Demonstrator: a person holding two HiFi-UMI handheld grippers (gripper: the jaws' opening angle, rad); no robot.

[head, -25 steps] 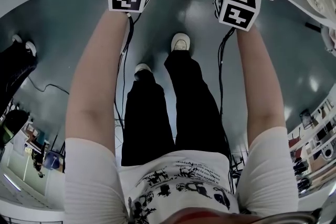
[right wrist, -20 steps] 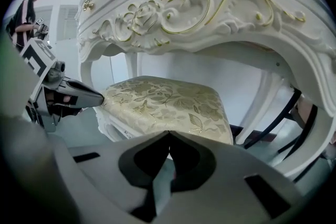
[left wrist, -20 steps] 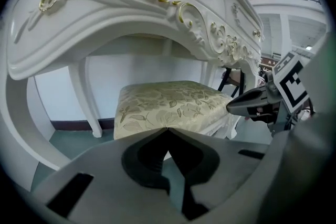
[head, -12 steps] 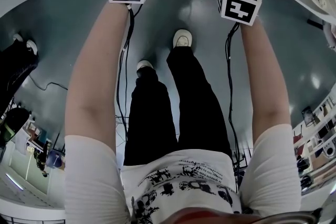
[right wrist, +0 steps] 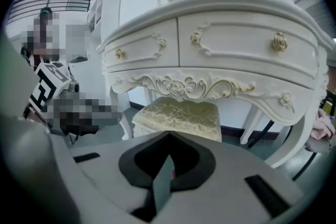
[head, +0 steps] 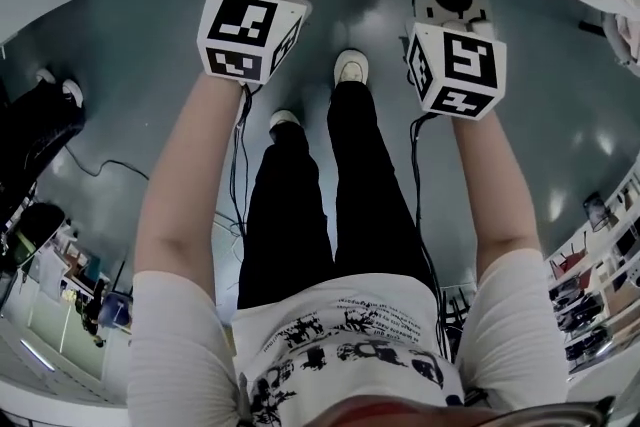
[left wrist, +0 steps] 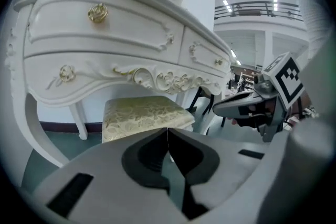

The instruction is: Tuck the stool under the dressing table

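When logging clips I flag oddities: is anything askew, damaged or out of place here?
Nothing stands out. The stool stands upright and level beneath the dressing table, whose drawers are all shut. The left gripper and right gripper are both shut, empty, and apart from the stool.

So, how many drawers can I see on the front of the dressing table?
2: the left drawer and the right drawer, side by side across the front, above the stool. Any drawers on the sides would be hidden.

Stool [right wrist: 178, 114] under dressing table [right wrist: 231, 55]; gripper [right wrist: 168, 135] jaws together.
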